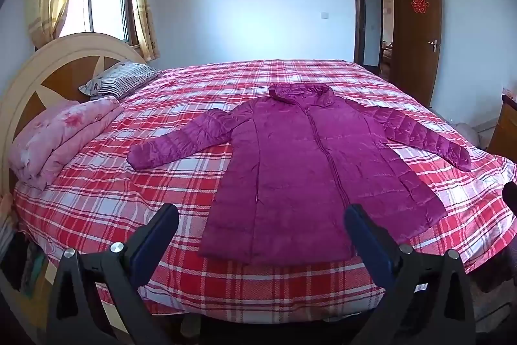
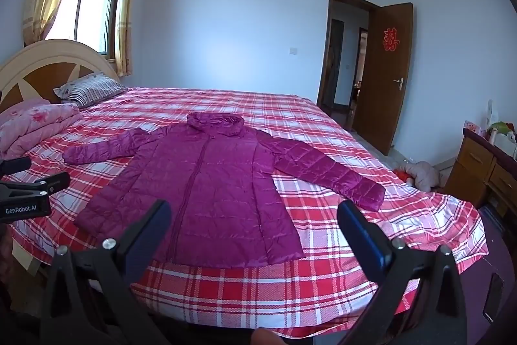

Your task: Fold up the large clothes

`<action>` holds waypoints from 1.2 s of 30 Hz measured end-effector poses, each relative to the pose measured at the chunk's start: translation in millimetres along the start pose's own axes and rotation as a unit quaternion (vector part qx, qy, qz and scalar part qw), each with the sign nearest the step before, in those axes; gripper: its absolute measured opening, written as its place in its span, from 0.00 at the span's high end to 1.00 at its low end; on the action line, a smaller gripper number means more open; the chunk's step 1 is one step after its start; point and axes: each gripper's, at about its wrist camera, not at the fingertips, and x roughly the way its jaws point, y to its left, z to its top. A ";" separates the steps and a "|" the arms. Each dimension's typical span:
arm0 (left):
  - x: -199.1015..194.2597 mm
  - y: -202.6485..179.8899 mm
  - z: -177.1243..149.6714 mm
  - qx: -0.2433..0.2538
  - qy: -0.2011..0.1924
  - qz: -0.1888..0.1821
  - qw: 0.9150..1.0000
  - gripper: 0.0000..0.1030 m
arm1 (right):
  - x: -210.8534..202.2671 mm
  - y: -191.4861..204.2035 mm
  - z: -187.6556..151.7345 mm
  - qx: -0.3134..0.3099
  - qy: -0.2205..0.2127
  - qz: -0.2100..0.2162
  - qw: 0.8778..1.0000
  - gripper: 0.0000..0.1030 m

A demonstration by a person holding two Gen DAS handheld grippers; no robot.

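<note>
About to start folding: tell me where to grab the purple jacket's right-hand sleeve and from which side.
Grip the cuff of the purple down jacket, probably best from the near bed edge with the right gripper. That sleeve lies flat, angled outward on the plaid bedspread, cuff end nearest and unobstructed; jaws are open.

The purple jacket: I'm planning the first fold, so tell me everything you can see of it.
The purple jacket is a shiny, quilted, puffy-looking long coat, lying flat and face up on the plaid bedspread, zipper closed down the front. Its collar or hood points toward the far side, its hem toward the near edge. Both sleeves are spread outward, angled slightly down. Only the bedspread touches it; the left gripper and right gripper are open, short of the hem.
</note>
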 end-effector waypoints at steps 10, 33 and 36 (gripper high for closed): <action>2.0 6.3 -0.2 -0.004 0.002 0.000 1.000 0.01 | 1.7 -4.2 1.9 0.003 0.006 0.005 1.000 0.00; 4.7 13.1 0.9 -0.013 0.001 0.004 1.000 0.01 | 4.0 -3.7 3.1 0.003 0.010 0.006 1.000 0.00; 4.8 13.1 0.3 -0.013 0.002 0.005 1.000 0.01 | 4.4 -3.3 2.6 0.003 0.012 0.008 1.000 0.00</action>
